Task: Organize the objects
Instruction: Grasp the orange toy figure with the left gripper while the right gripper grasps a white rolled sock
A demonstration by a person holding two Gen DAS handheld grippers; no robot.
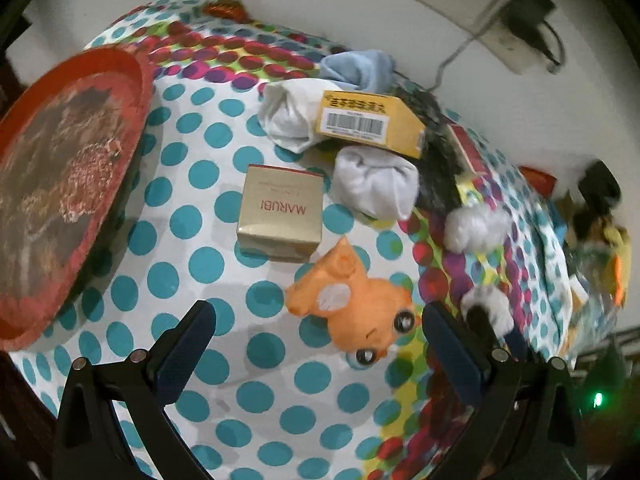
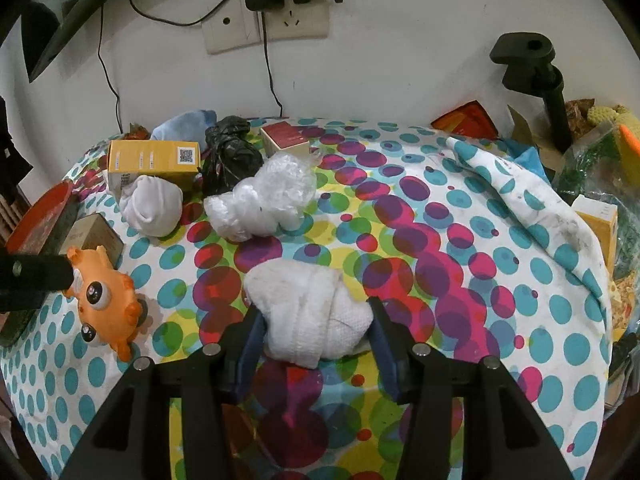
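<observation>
My right gripper [image 2: 316,330] is shut on a white rolled cloth [image 2: 308,312], one pad pressing each side of it on the dotted tablecloth [image 2: 440,240]. An orange toy fish [image 1: 352,304] lies on its side ahead of my left gripper [image 1: 320,320], which stands open above the table with nothing held. The right wrist view shows that toy [image 2: 104,296] at the left, with one left finger [image 2: 36,276] beside it. A gold box [image 1: 280,216] sits just beyond the toy. The left wrist view shows the held cloth [image 1: 490,300] blurred at the right.
A red round tray [image 1: 60,184] stands at the left. At the back lie a yellow box [image 1: 368,120], two white sock rolls [image 1: 292,116] [image 1: 376,188], a blue cloth [image 1: 356,68], a black bag [image 2: 230,156], a clear plastic bundle [image 2: 264,200] and a red-topped box [image 2: 286,138]. Clutter crowds the right edge.
</observation>
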